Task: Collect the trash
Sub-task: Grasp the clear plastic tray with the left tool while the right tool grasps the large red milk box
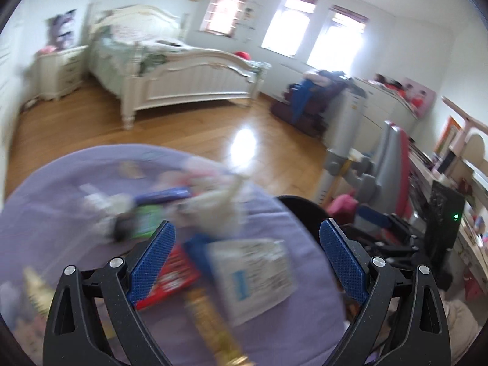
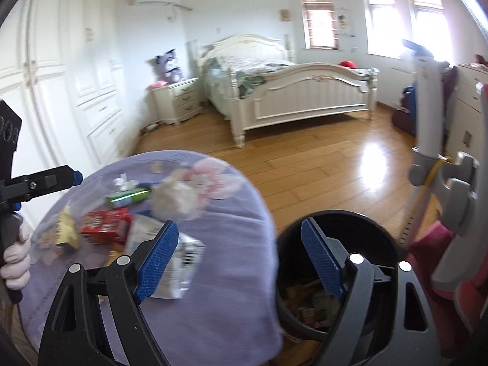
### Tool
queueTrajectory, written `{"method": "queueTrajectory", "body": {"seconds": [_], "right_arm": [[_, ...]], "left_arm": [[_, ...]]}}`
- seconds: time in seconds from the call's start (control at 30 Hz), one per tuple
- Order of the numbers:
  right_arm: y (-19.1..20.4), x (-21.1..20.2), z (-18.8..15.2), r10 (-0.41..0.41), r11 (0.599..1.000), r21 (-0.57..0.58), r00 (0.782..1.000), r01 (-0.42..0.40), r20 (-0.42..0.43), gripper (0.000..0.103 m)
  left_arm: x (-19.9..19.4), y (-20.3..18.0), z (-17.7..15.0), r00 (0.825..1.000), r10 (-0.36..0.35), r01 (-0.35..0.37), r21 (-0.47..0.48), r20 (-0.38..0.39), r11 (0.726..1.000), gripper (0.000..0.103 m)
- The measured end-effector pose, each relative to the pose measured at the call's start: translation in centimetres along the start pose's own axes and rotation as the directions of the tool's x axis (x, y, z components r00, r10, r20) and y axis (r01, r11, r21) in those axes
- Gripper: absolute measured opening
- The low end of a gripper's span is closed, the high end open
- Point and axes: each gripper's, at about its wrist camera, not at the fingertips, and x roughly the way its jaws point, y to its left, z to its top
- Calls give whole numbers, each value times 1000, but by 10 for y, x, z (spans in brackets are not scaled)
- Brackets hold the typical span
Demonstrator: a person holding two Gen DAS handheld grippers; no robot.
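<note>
A round table under a purple cloth (image 2: 231, 289) carries several pieces of trash. Among them are a red box (image 2: 106, 224), a green box (image 2: 128, 196), a crumpled white tissue (image 2: 175, 198), a silvery packet (image 2: 180, 262) and a yellow wrapper (image 2: 67, 228). My right gripper (image 2: 239, 225) is open and empty, with one finger over the cloth and the other over the black bin (image 2: 360, 228), which has trash inside. My left gripper (image 1: 247, 228) is wide open and empty above the blurred red box (image 1: 174, 277), a white packet (image 1: 256, 274) and a gold wrapper (image 1: 210, 320).
A gloved hand (image 2: 15, 259) grips a handle at the left edge. A white bed (image 2: 299, 97), a nightstand (image 2: 177, 100) and a wardrobe (image 2: 61, 76) stand beyond the wooden floor (image 2: 320, 164). A grey chair frame (image 2: 451, 183) and a cluttered desk (image 1: 451, 201) crowd the right side.
</note>
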Motion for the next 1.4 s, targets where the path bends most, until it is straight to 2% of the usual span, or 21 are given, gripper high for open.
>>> {"method": "queueTrajectory", "body": {"seconds": [0.17, 0.23, 0.33, 0.43, 0.5, 0.6, 0.7, 0.77, 0.83, 0.87, 0.93, 1.0, 1.1, 1.2, 1.27, 1.33, 1.4], "right_arm": [[60, 15, 11, 167, 982, -73, 984, -172, -65, 82], [83, 25, 14, 228, 968, -88, 968, -237, -107, 83], [112, 41, 15, 297, 943, -99, 937, -318, -183, 84], [134, 59, 14, 303, 935, -111, 922, -337, -243, 84], [147, 73, 13, 291, 934, -124, 915, -335, -279, 84], [161, 89, 14, 275, 934, -137, 908, -330, -315, 90], [177, 105, 12, 250, 933, -159, 900, -322, -356, 92], [184, 118, 9, 213, 938, -177, 901, -297, -379, 94], [189, 129, 5, 194, 941, -181, 895, -285, -403, 96], [193, 135, 3, 174, 944, -189, 895, -270, -410, 97], [199, 143, -1, 148, 945, -206, 895, -254, -422, 97], [201, 149, -5, 108, 948, -231, 902, -220, -419, 94], [195, 148, -6, 133, 954, -191, 897, -231, -421, 90], [188, 135, -4, 200, 952, -132, 889, -275, -411, 89], [185, 117, -1, 271, 937, -110, 889, -331, -369, 89], [178, 91, 6, 348, 916, -91, 889, -390, -299, 89], [173, 68, 12, 381, 908, -94, 896, -409, -228, 89]], "left_arm": [[-53, 88, -18, 986, 165, -164, -84, 5, 983, 94], [-56, 114, -21, 978, 205, -206, -39, -29, 978, 94], [-51, 135, -17, 978, 200, -197, 57, -55, 979, 94], [-29, 145, -11, 969, 220, -195, 197, -113, 961, 94], [-15, 149, -7, 965, 220, -182, 245, -141, 952, 94], [3, 157, -4, 958, 223, -169, 274, -180, 947, 94], [13, 154, -6, 962, 188, -125, 290, -200, 949, 94], [20, 155, -7, 957, 220, -155, 309, -187, 938, 94], [26, 158, -8, 954, 225, -160, 298, -197, 941, 84], [31, 162, -7, 954, 213, -150, 279, -211, 948, 70], [32, 167, -6, 956, 204, -149, 250, -209, 957, 56], [33, 175, -5, 959, 199, -156, 211, -203, 965, 49], [29, 181, -4, 961, 199, -166, 174, -192, 971, 46], [14, 179, -2, 969, 199, -176, 154, -148, 972, 46], [-2, 172, 2, 977, 185, -171, 135, -102, 976, 46], [-20, 160, 8, 986, 156, -150, 114, -49, 982, 46], [-35, 147, 13, 991, 131, -129, 103, -7, 986, 46]]}}
